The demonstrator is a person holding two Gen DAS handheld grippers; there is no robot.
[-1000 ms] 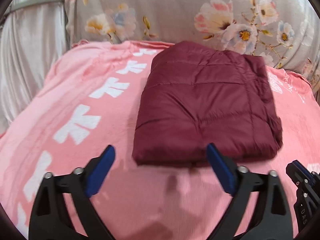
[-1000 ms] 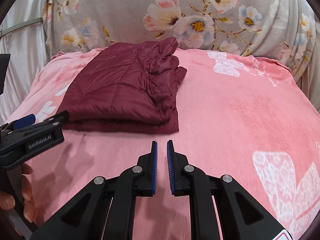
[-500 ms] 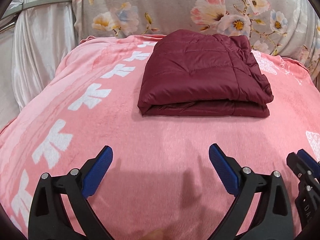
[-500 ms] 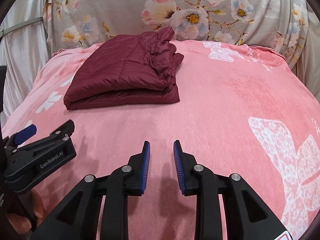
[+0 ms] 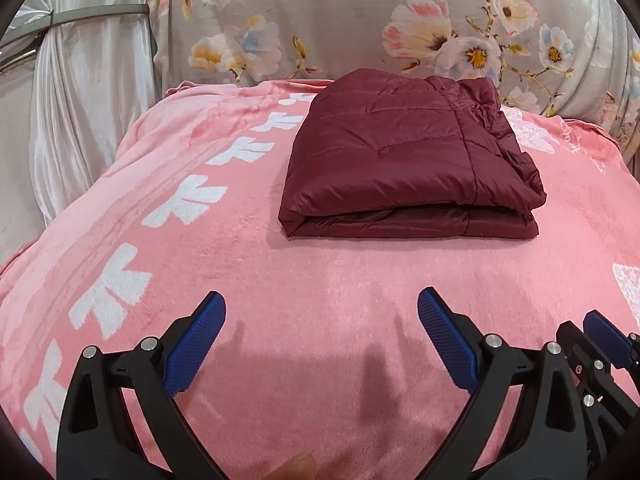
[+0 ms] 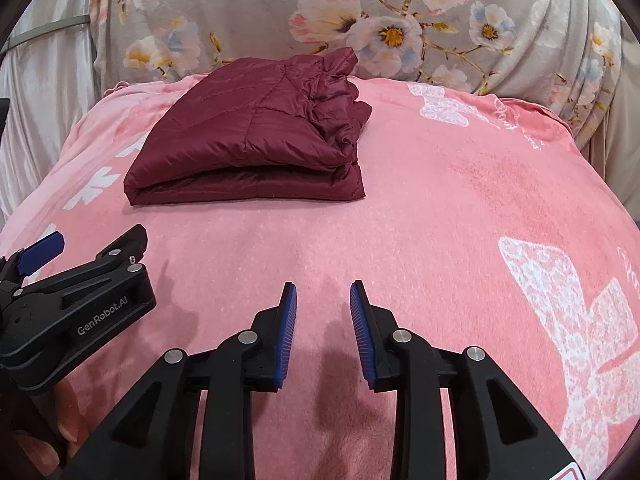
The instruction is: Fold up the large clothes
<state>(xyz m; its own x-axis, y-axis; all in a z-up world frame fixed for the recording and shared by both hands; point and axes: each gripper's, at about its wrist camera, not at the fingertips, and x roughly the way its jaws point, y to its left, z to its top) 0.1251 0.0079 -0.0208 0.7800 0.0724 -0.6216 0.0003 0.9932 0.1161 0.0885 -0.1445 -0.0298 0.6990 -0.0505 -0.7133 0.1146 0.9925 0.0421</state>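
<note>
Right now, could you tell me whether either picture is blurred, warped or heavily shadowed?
Left wrist view: sharp, edges bowed by the lens, soft shadows under the left gripper. Right wrist view: sharp, same bowing, faint shadow beneath the jacket on the blanket.

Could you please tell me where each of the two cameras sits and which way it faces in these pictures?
Left wrist: on the left gripper, looking forward and down across the pink blanket at the folded maroon jacket; its own open fingers and a fingertip show.
Right wrist: on the right gripper, same direction; its jaws stand apart, empty, having just been opening; the left gripper shows at left.
Both share the jacket, blanket and floral cover.
</note>
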